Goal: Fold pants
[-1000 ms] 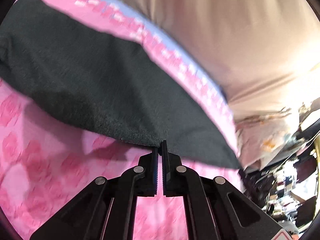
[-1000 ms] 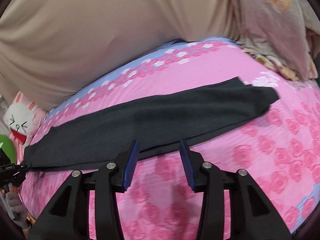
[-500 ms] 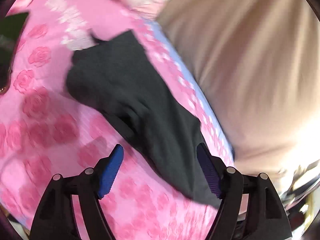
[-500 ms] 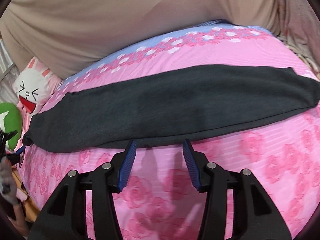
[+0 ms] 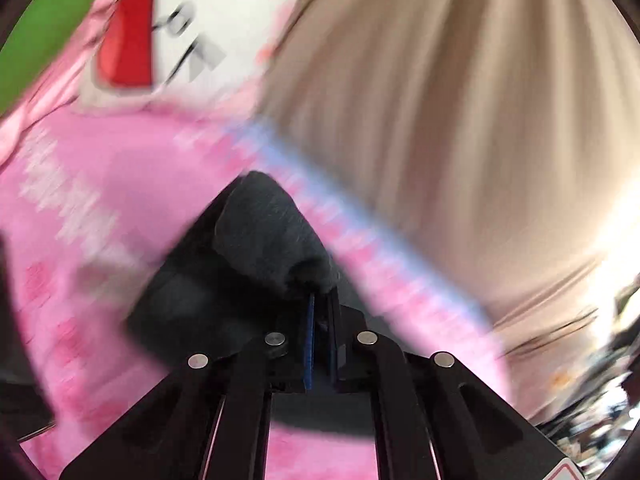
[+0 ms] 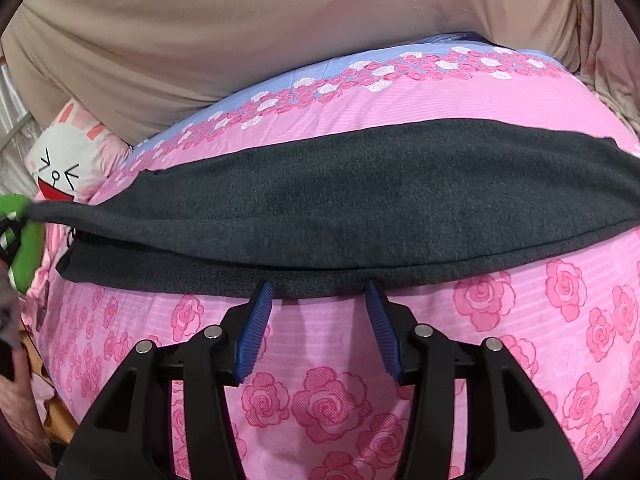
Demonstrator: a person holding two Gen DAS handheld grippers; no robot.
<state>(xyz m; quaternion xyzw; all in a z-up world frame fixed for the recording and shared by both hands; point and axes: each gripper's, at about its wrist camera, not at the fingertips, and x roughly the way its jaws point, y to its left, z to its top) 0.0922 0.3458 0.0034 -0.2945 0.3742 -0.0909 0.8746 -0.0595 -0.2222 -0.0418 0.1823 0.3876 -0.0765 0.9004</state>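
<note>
Lying lengthwise across the pink rose-print bedspread [image 6: 400, 360], the dark grey pants [image 6: 340, 208] have one end raised off the bed. That end (bunched, blurred) is pinched between the pressed-together fingers of the left gripper [image 5: 320, 320]. Level and low, the right gripper [image 6: 318, 300] hovers spread-fingered at the pants' near edge.

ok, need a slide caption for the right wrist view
Open right gripper at the near edge of dark grey pants laid lengthwise on a pink rose-print bedsheet.
</note>
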